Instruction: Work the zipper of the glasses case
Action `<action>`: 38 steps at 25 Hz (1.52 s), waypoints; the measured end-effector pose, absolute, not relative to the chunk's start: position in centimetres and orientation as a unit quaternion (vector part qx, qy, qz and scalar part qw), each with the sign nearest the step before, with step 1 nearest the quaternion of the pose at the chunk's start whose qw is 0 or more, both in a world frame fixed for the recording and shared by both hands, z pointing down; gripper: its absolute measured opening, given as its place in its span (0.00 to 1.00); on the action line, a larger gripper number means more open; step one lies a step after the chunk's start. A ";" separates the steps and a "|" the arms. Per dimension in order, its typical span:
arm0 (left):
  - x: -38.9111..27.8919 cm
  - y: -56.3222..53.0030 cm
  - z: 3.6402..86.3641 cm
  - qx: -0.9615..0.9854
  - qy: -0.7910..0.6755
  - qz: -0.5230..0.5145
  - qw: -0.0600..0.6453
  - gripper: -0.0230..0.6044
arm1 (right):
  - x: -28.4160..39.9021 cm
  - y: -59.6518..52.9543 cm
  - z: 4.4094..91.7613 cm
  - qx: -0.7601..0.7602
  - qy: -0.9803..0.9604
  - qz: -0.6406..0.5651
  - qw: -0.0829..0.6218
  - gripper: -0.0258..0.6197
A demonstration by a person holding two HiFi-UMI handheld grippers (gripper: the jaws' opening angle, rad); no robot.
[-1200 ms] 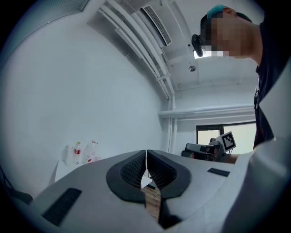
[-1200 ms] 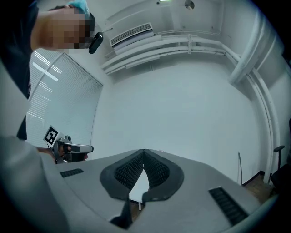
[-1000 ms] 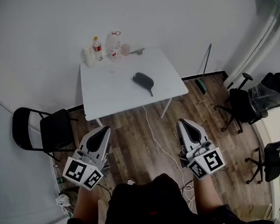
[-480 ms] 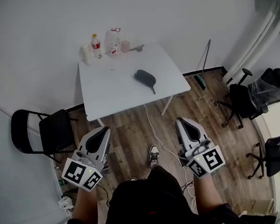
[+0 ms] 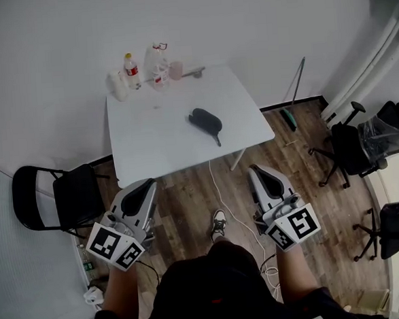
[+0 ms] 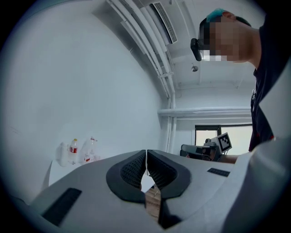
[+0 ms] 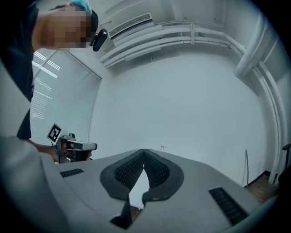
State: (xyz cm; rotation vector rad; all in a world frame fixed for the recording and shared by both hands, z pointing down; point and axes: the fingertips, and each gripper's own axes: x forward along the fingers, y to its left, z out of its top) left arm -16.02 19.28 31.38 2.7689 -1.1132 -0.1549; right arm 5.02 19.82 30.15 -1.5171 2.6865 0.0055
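A dark oval glasses case lies on the white table, right of its middle, with a short strap trailing toward the near edge. Both grippers are held level over the wooden floor, well short of the table. My left gripper is shut with nothing between its jaws, and its tips meet in the left gripper view. My right gripper is shut and empty too, its pads touching in the right gripper view. The case does not show in either gripper view.
Bottles and a cup stand at the table's far edge. A black folding chair stands left, office chairs right. A white cable runs across the floor. One shoe shows below.
The table and case have come nearer and lower in the head view as the person steps forward. A shoe has appeared between the grippers. Both grippers stay shut.
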 end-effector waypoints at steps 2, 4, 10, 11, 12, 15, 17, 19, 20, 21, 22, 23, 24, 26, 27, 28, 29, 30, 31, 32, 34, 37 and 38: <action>-15.1 16.9 31.7 0.923 -0.374 -0.052 0.081 0.08 | 6.0 17.4 30.6 -0.491 0.871 -0.001 0.025 0.06; -13.9 14.2 31.9 0.921 -0.376 -0.051 0.086 0.08 | 7.2 14.6 30.9 -0.489 0.872 -0.006 0.023 0.06; -9.8 5.8 32.9 0.909 -0.402 -0.033 0.103 0.08 | 11.5 5.7 32.5 -0.470 0.881 -0.035 0.035 0.07; -9.2 4.5 33.2 0.906 -0.407 -0.032 0.108 0.08 | 12.1 4.3 32.7 -0.465 0.884 -0.038 0.035 0.07; -8.6 3.2 33.3 0.904 -0.411 -0.032 0.111 0.08 | 12.6 2.9 32.9 -0.461 0.886 -0.040 0.034 0.07; -6.2 -0.2 33.4 0.902 -0.417 -0.029 0.110 0.08 | 14.3 -0.8 33.7 -0.450 0.891 -0.047 0.030 0.07; -4.8 -2.3 33.5 0.901 -0.420 -0.026 0.109 0.08 | 15.5 -3.1 34.3 -0.445 0.893 -0.056 0.029 0.07; -3.8 -4.1 33.7 0.899 -0.424 -0.024 0.111 0.08 | 16.2 -5.0 35.1 -0.441 0.895 -0.065 0.027 0.07; -3.5 -4.8 33.9 0.897 -0.426 -0.023 0.113 0.08 | 16.4 -5.8 35.4 -0.438 0.896 -0.068 0.026 0.07; -3.2 -5.4 34.1 0.897 -0.427 -0.021 0.115 0.08 | 16.6 -6.5 35.7 -0.436 0.897 -0.072 0.026 0.07; -2.9 -6.0 34.3 0.896 -0.428 -0.019 0.117 0.08 | 16.9 -7.2 36.0 -0.434 0.897 -0.074 0.026 0.07; -2.6 -6.5 34.5 0.896 -0.427 -0.016 0.120 0.08 | 17.1 -7.9 36.2 -0.434 0.897 -0.077 0.025 0.07; -2.3 -6.9 34.7 0.896 -0.426 -0.014 0.122 0.08 | 17.3 -8.5 36.5 -0.434 0.897 -0.081 0.024 0.07; -2.0 -7.8 35.1 0.897 -0.424 -0.010 0.128 0.08 | 17.3 -9.4 37.1 -0.433 0.897 -0.088 0.021 0.07; -1.9 -8.2 35.3 0.897 -0.423 -0.009 0.130 0.08 | 17.2 -9.8 37.4 -0.433 0.897 -0.090 0.019 0.07; -1.9 -8.7 35.5 0.898 -0.420 -0.008 0.133 0.08 | 17.1 -10.2 37.8 -0.434 0.896 -0.092 0.015 0.07; -2.0 -9.3 35.7 0.899 -0.417 -0.008 0.135 0.08 | 17.0 -10.6 38.2 -0.435 0.895 -0.094 0.012 0.07; -2.1 -10.0 36.0 0.901 -0.412 -0.009 0.137 0.08 | 16.7 -11.0 38.7 -0.438 0.894 -0.095 0.007 0.07; -2.2 -10.6 36.2 0.903 -0.406 -0.011 0.138 0.08 | 16.5 -11.4 39.1 -0.442 0.892 -0.097 0.002 0.07; -2.4 -11.2 36.4 0.906 -0.400 -0.011 0.140 0.08 | 16.2 -11.7 39.6 -0.447 0.889 -0.099 -0.004 0.07; -2.8 -12.4 36.7 0.911 -0.387 -0.011 0.141 0.08 | 15.6 -12.3 40.3 -0.458 0.883 -0.100 -0.016 0.08; -3.8 -14.2 37.1 0.917 -0.371 -0.007 0.144 0.08 | 14.3 -13.3 41.2 -0.468 0.877 -0.104 -0.028 0.15; -4.2 -14.6 37.3 0.919 -0.366 -0.005 0.146 0.08 | 13.8 -13.7 41.6 -0.469 0.876 -0.106 -0.032 0.19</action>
